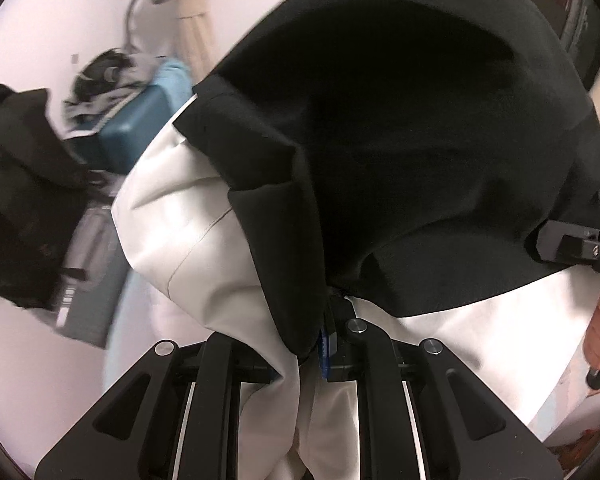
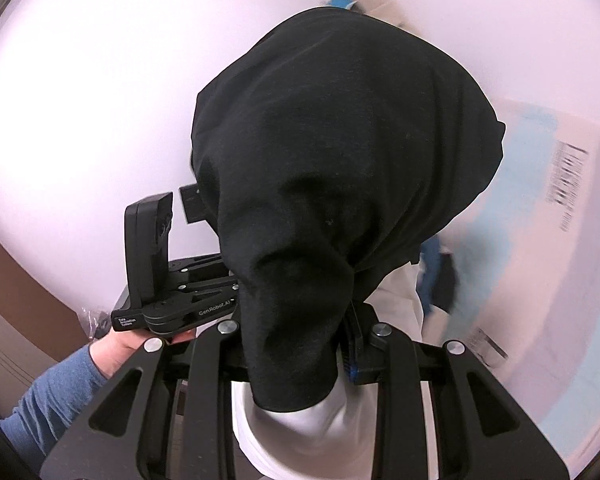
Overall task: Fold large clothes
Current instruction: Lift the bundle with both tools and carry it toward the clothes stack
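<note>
Pale wall behind, both tongs (image 1: 320, 320) (image 2: 340, 320) clenched on black-and-white garment (image 1: 380, 120).

The garment (image 1: 400, 128) is black cloth joined to white panels (cream-white where the light catches it), bunched and lifted. Seen from the left gripper (image 1: 324, 344), it drapes over the fingers in heavy folds, black mass above, white hanging below and to the left.

The left hand-held gripper (image 2: 176, 206) reads "GenRobot.AI" and "Data Acquisition System".
</note>
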`<state>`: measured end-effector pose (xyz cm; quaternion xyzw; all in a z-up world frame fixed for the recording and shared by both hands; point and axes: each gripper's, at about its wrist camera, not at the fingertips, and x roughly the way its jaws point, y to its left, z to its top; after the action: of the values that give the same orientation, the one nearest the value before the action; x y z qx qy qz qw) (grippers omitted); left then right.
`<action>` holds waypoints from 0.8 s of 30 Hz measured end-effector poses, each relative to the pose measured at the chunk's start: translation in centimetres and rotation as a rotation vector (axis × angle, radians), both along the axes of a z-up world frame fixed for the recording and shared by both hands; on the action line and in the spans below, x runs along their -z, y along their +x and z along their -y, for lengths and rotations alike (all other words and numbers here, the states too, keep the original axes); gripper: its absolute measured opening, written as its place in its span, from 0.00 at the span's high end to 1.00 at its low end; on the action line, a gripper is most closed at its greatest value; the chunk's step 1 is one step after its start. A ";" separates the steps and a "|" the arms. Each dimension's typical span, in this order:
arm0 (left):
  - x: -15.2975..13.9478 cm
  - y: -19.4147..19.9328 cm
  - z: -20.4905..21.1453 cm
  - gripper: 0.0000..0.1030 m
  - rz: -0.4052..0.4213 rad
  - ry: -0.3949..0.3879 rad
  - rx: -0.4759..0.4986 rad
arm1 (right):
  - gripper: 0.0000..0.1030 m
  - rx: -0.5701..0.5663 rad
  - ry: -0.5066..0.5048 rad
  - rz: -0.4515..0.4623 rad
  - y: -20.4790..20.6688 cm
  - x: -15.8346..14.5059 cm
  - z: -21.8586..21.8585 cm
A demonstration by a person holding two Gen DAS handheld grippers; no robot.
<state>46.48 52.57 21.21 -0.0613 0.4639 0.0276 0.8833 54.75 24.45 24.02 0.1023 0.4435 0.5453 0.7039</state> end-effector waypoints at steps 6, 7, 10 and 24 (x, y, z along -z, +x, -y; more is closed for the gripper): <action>-1.2 -3.2 -9.7 0.88 -0.017 0.042 -0.089 | 0.74 -0.078 0.038 -0.026 -1.1 0.6 -8.0; -1.3 -3.5 -10.7 0.88 -0.020 0.047 -0.100 | 0.74 -0.095 0.050 -0.041 -1.3 1.0 -9.6; -1.0 -4.5 -14.7 0.88 -0.032 0.066 -0.146 | 0.74 -0.118 0.069 -0.069 -0.9 2.0 -12.0; 11.7 -0.3 -19.0 0.88 -0.099 -0.045 -0.174 | 0.75 -0.119 -0.139 -0.086 2.5 11.2 -22.2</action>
<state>46.19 71.59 9.48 -0.1195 0.5004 0.0968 0.8520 57.27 46.66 12.86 0.0500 0.5155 0.5491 0.6559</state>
